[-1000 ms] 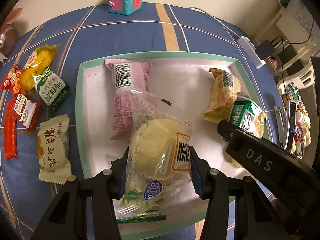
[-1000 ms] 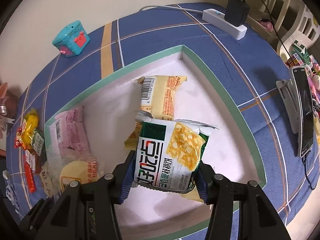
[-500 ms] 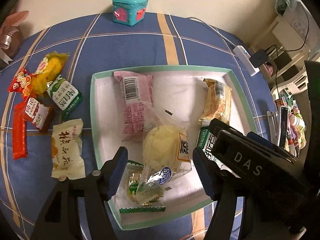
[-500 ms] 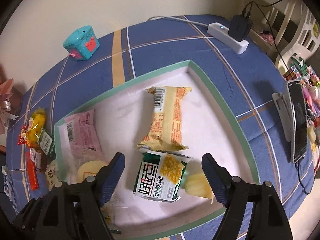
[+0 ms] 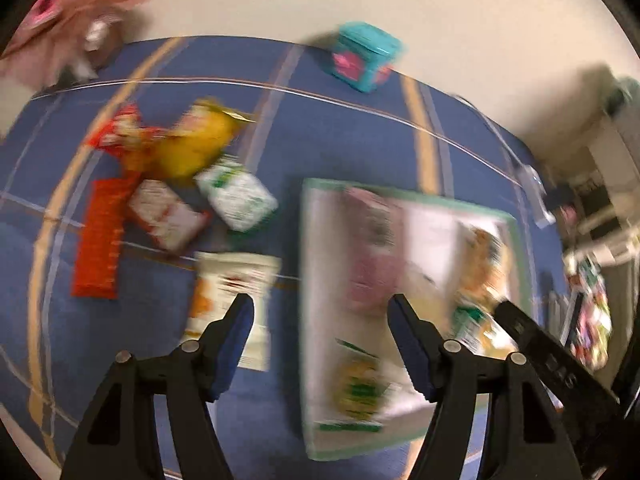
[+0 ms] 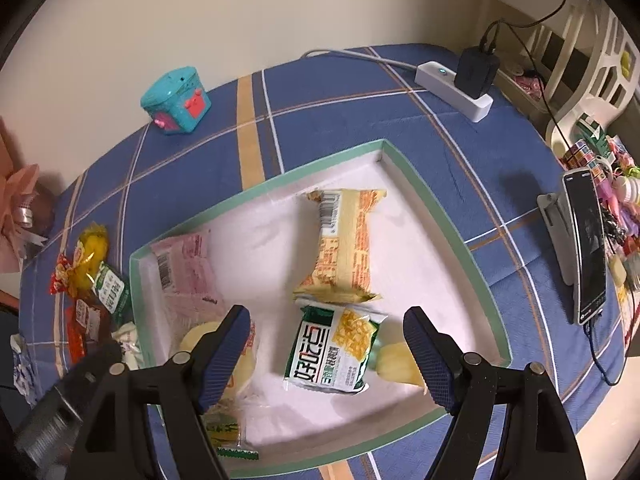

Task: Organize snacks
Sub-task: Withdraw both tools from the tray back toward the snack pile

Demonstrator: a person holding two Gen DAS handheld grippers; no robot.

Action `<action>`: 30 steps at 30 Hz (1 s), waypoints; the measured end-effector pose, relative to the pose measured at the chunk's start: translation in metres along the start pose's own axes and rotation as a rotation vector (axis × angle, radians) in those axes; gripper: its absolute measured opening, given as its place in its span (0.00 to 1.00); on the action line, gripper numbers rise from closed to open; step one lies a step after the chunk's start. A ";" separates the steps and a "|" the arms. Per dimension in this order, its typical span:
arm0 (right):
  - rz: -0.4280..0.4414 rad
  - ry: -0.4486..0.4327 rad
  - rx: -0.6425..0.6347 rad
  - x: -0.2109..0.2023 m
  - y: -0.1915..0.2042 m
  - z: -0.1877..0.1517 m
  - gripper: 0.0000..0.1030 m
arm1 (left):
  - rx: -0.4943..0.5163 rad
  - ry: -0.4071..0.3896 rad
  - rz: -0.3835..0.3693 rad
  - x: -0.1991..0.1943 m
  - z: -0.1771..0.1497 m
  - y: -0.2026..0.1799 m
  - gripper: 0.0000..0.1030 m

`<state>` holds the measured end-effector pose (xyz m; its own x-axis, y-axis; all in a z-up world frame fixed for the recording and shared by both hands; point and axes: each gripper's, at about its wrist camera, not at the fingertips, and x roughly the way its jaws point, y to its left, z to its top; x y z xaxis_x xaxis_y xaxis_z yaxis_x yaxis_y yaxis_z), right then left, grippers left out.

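The green-rimmed white tray (image 6: 432, 208) holds a green-and-yellow pack (image 6: 336, 348), a yellow-orange pack (image 6: 344, 240), a pink pack (image 6: 180, 264) and a clear bun pack (image 6: 240, 364). My right gripper (image 6: 326, 320) hangs open above the green-and-yellow pack, with its pads clear of it. The left wrist view is blurred. There my left gripper (image 5: 320, 320) hovers over the tray's left rim (image 5: 308, 280), its jaws opening with nothing between them. Several loose snacks lie on the cloth to the left: a white-orange pack (image 5: 228, 280), a green-white pack (image 5: 236, 196), a red strip (image 5: 98, 240) and a yellow pack (image 5: 188, 148).
A teal toy box (image 6: 176, 100) stands at the back of the blue checked cloth. A power strip with a charger (image 6: 456, 84) lies at the back right, and a phone on a stand (image 6: 588, 240) sits near the right edge. A pink bow (image 6: 20, 216) rests at far left.
Both grippers let go of their packs, which now lie in the tray, and both rose. The left gripper swung left, bringing the loose snacks on the cloth nearer the middle of its view.
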<state>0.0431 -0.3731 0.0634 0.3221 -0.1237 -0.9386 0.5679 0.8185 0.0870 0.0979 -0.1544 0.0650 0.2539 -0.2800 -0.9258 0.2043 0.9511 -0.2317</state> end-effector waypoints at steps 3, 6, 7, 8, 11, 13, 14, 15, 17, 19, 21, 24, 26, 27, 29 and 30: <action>-0.004 0.011 -0.023 0.004 0.008 -0.003 0.80 | -0.044 -0.021 0.060 -0.001 0.004 0.021 0.83; -0.006 0.013 -0.057 0.006 0.020 -0.008 0.80 | -0.096 -0.023 0.109 0.001 0.006 0.042 0.84; -0.006 0.013 -0.063 0.006 0.023 -0.009 0.80 | -0.110 -0.022 0.120 0.002 0.007 0.048 0.85; -0.004 0.014 -0.071 0.007 0.028 -0.010 0.80 | -0.121 -0.022 0.127 0.002 0.006 0.052 0.89; 0.003 0.020 -0.083 0.009 0.037 -0.012 0.83 | -0.143 -0.023 0.138 0.002 0.006 0.062 0.92; 0.004 0.019 -0.094 0.009 0.042 -0.014 0.84 | -0.149 -0.027 0.139 0.001 0.006 0.065 0.92; 0.006 0.017 -0.099 0.009 0.044 -0.014 0.85 | -0.153 -0.030 0.138 0.001 0.006 0.066 0.93; 0.011 0.013 -0.105 0.009 0.047 -0.014 0.87 | -0.157 -0.034 0.137 0.001 0.006 0.067 0.93; 0.020 0.003 -0.108 0.009 0.049 -0.015 1.00 | -0.163 -0.044 0.137 0.001 0.005 0.070 1.00; 0.019 -0.005 -0.108 0.009 0.052 -0.015 1.00 | -0.168 -0.054 0.149 0.001 0.006 0.071 1.00; 0.009 -0.002 -0.119 0.011 0.055 -0.016 1.00 | -0.168 -0.058 0.158 0.003 0.008 0.073 1.00; -0.003 0.011 -0.130 0.016 0.058 -0.018 1.00 | -0.180 -0.052 0.159 0.006 0.010 0.079 1.00; -0.009 0.015 -0.135 0.017 0.060 -0.018 1.00 | -0.190 -0.040 0.147 0.009 0.011 0.083 1.00; -0.010 0.013 -0.135 0.016 0.061 -0.018 1.00 | -0.194 -0.033 0.140 0.011 0.012 0.086 1.00; -0.006 0.010 -0.138 0.016 0.065 -0.019 1.00 | -0.200 -0.018 0.132 0.013 0.012 0.091 1.00; -0.004 0.008 -0.140 0.015 0.067 -0.019 1.00 | -0.205 -0.013 0.134 0.013 0.013 0.096 1.00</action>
<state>0.0717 -0.3095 0.0484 0.3134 -0.1226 -0.9417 0.4577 0.8884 0.0367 0.1327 -0.0689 0.0346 0.2785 -0.1495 -0.9487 -0.0278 0.9861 -0.1635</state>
